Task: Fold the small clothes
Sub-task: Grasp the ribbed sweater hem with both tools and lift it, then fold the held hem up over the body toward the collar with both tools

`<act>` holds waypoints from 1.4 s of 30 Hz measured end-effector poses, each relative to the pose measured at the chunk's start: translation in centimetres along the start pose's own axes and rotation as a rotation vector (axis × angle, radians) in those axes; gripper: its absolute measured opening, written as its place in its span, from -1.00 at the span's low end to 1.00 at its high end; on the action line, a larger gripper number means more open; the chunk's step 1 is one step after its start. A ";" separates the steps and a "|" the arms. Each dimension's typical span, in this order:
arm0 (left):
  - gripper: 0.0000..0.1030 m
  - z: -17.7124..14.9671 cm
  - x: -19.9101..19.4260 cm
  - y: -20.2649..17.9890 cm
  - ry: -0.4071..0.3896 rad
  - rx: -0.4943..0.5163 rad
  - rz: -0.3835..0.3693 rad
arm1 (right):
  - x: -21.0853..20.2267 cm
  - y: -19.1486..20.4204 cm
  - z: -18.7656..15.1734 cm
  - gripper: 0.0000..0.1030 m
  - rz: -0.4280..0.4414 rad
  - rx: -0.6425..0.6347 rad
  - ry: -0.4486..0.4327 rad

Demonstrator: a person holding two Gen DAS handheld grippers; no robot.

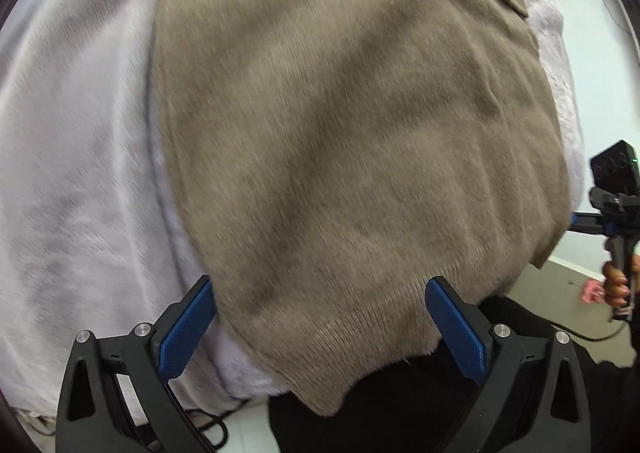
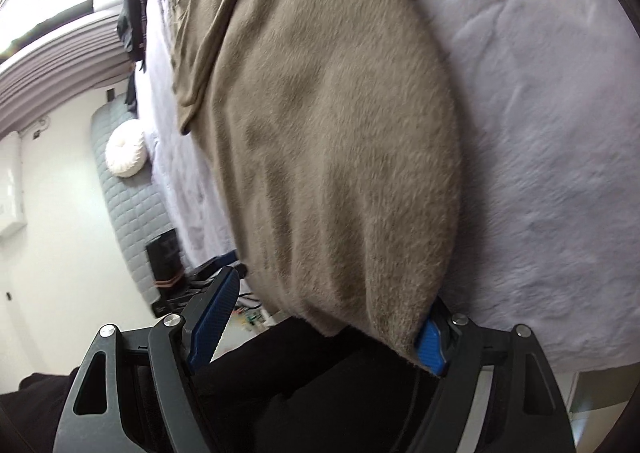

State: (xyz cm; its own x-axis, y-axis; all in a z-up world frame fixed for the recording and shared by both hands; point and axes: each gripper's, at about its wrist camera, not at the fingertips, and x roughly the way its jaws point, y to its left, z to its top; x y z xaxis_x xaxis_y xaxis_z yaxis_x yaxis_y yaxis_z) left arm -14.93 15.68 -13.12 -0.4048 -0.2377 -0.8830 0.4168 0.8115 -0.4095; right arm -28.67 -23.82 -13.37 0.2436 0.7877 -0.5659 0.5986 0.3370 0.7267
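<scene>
On the pale lilac plush bed cover [image 1: 72, 157] we see one fuzzy taupe knitted garment [image 1: 340, 141] lying flat, its ribbed hem [image 1: 352, 337] hanging over the bed's near edge. Our left hand-held gripper [image 1: 320, 327] stands wide open, the hem between its blue pads [image 1: 188, 329] but unpinched. Our right hand-held gripper [image 2: 324, 327] is likewise wide open astride the hem's other corner, holding nothing. We judge the knit soft, light and limp, likely to sag and stretch; the two hem corners look the best places to grip.
</scene>
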 end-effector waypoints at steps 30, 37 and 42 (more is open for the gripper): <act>-0.72 7.7 -16.1 2.5 -0.461 -0.104 -0.411 | -6.3 9.9 5.3 -0.82 0.556 -0.146 -0.243; -0.72 18.8 -18.1 3.4 -0.598 -0.113 -0.327 | -7.4 13.9 14.8 -0.82 0.632 -0.164 -0.350; -0.72 25.0 -16.1 4.6 -0.585 -0.141 -0.258 | -6.1 12.5 21.9 -0.82 0.562 -0.053 -0.395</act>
State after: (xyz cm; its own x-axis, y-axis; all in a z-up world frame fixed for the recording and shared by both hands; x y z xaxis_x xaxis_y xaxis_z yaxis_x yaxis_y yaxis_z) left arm 13.84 9.91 -6.57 0.0489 -0.6529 -0.7558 0.2387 0.7424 -0.6260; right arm -5.94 -35.73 -9.41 0.7723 0.6062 -0.1898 0.2644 -0.0351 0.9638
